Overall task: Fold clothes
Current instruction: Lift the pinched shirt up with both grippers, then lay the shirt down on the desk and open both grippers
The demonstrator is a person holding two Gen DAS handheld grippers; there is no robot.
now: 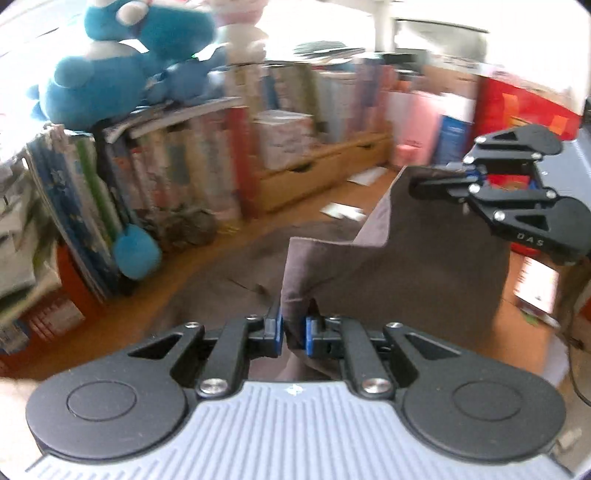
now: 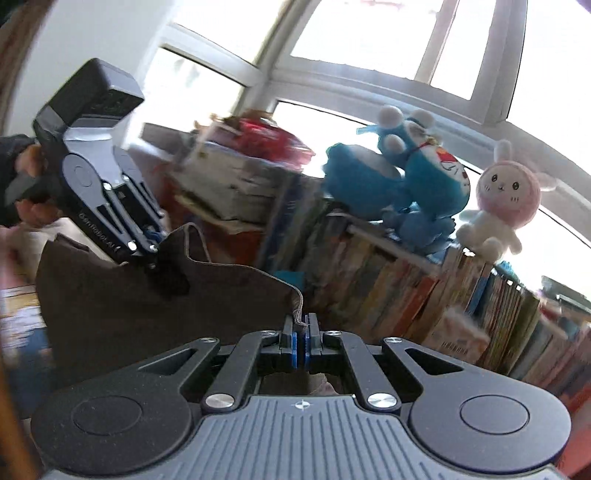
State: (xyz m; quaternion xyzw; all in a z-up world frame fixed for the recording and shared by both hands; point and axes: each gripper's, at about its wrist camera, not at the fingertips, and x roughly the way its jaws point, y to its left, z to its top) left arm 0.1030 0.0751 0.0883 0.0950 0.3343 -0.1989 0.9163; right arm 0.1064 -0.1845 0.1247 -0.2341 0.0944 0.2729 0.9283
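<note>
Cloth (image 1: pixel 424 266) held up between two grips, clear of the floor (image 1: pixel 184 266).
Left hand-held gripper (image 1: pixel 294 332) and right hand-held gripper (image 2: pixel 301 338) each pinch a top corner, stretching the edge so it hangs flat for folding.

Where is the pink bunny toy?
In the right wrist view, the pink bunny toy sits on the right, atop the row of books, beside the blue plush cat, before the window.

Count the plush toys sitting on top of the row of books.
3 clearly: a blue plush on the left, a blue cat plush beside it, and a pink-and-white bunny on the right. More could be hidden behind them.
</note>
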